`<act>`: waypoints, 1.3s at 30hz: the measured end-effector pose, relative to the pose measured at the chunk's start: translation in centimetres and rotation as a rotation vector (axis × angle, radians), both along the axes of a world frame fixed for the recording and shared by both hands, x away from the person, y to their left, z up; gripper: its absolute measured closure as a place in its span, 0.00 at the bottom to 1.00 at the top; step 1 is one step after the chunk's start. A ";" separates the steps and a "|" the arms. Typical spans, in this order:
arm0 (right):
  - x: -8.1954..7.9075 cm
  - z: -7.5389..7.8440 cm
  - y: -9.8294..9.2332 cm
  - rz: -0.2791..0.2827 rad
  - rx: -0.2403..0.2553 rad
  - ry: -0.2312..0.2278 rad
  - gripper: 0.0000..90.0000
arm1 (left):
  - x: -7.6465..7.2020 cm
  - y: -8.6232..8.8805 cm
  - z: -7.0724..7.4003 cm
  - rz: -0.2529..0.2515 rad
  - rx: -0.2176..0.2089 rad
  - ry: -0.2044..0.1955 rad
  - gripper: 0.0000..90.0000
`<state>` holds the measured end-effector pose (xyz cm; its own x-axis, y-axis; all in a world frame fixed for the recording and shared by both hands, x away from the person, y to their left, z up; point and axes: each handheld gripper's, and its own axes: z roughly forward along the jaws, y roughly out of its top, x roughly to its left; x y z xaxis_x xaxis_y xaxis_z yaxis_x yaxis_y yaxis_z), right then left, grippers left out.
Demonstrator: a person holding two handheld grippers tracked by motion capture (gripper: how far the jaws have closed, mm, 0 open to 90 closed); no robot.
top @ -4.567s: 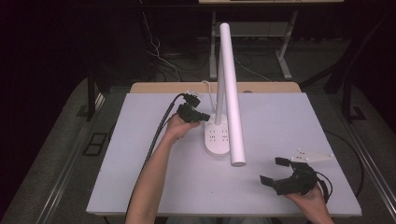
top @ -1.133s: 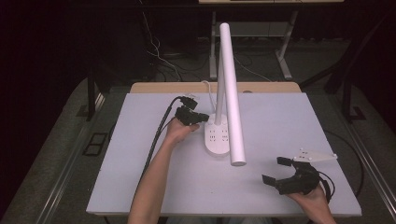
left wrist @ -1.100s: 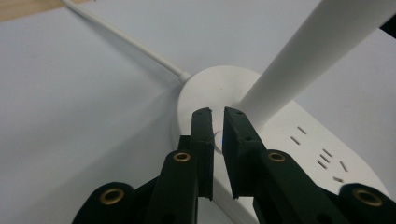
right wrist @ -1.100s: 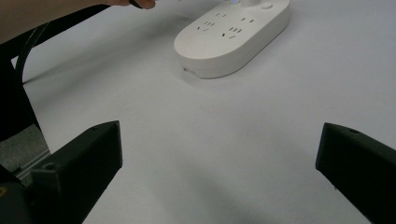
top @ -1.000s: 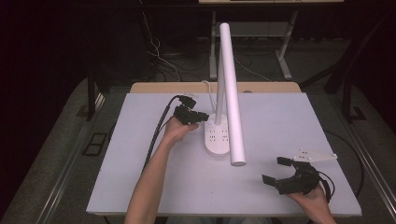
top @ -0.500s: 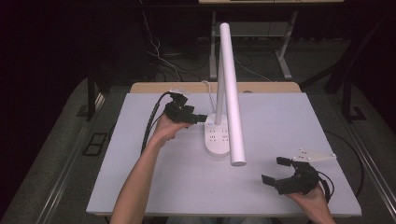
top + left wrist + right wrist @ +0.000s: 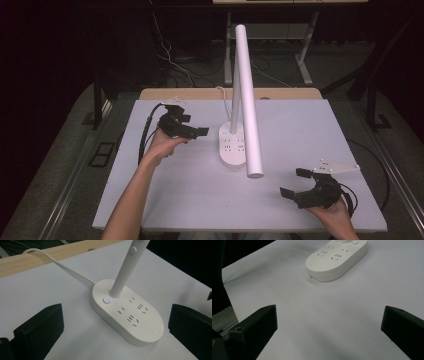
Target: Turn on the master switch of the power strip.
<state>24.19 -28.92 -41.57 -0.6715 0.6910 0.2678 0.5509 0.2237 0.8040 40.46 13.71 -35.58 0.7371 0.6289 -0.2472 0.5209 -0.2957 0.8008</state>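
A white desk lamp stands mid-table. Its oval base [image 7: 233,150] carries several sockets and a round button glowing blue [image 7: 106,300]. A thin stem [image 7: 125,268] rises from the base, and the long tube head [image 7: 246,95] slants out over the table towards the front. My left gripper [image 7: 192,125] hovers just left of the base, open, with nothing between its jaws. In the left gripper view the base [image 7: 130,312] lies ahead between the two wide jaws. My right gripper [image 7: 294,182] rests open near the front right edge, well away from the base [image 7: 337,258].
The lamp's white cord [image 7: 62,265] runs from the base back over the wooden strip [image 7: 200,94] at the table's far edge. The white tabletop [image 7: 300,130] has bare room on the right. Dark floor, cables and table legs lie beyond.
My left gripper has pulled back to the left, away from the lamp base it was close against. The right gripper and the lamp have stayed put.
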 end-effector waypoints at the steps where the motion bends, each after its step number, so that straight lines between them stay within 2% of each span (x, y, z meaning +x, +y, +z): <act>1: 0.0 0.0 0.0 -0.001 0.000 0.000 0.00 | -0.3 0.3 0.0 0.005 0.001 -0.009 0.00; 9: 0.0 0.0 0.1 0.003 -0.005 0.002 0.00 | -3.2 1.3 -0.7 0.008 -0.009 -0.017 0.00; 28: -0.1 -0.1 0.5 0.011 -0.010 0.001 0.00 | -8.5 3.1 -3.0 0.022 -0.036 -0.042 0.00; 31: -0.1 -0.1 0.6 0.013 -0.011 0.005 0.00 | -9.4 3.4 -3.4 0.033 -0.060 -0.047 0.00; 39: 0.0 -0.2 0.8 0.020 -0.017 0.010 0.00 | -11.8 4.0 -4.5 0.046 -0.081 -0.064 0.00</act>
<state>24.15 -28.08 -41.73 -0.6822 0.6821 0.2633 0.5546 0.2479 0.7944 28.64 17.72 -40.12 0.7240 0.6420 -0.2522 0.4793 -0.2054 0.8533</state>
